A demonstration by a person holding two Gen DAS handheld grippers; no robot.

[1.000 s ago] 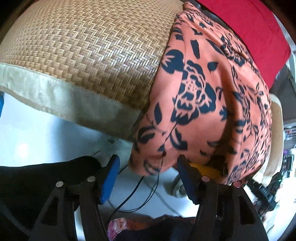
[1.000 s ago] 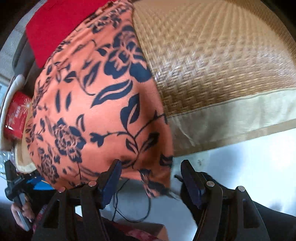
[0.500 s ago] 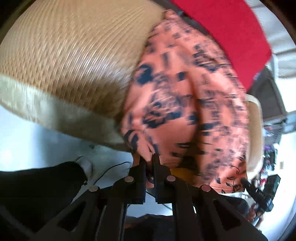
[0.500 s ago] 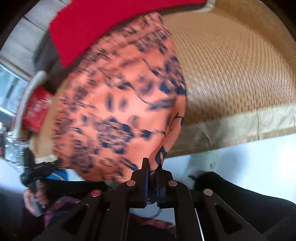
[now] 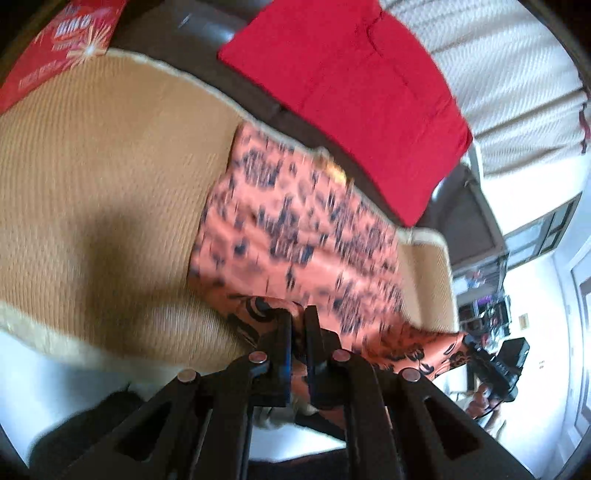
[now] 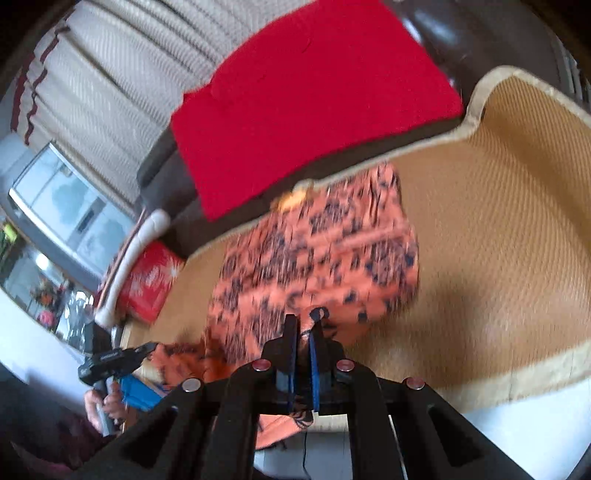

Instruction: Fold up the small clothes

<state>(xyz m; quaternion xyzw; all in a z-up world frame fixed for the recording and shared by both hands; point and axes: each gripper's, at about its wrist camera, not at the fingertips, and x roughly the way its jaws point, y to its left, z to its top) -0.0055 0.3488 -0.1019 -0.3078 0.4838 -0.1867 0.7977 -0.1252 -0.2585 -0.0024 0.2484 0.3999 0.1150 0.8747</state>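
Orange floral garment (image 5: 303, 229): near hem now lifted off the woven mat (image 5: 92, 177), clamped in left claw (image 5: 298, 317) and right claw (image 6: 303, 325), both open a second ago. Bare mat lies beside the garment; red cushion (image 6: 303, 96) borders its far edge.

free: bare woven mat (image 6: 498, 229) right of the orange floral garment (image 6: 317, 251) | blocked far side: red cushion (image 6: 306, 96) on dark sofa back | left edge: red box (image 6: 151, 280), probably touching the mat | garment covers mat's middle

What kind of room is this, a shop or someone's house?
Most likely a home living room: a dark sofa topped with a woven mat and a red cushion, with pale curtains and a window behind.
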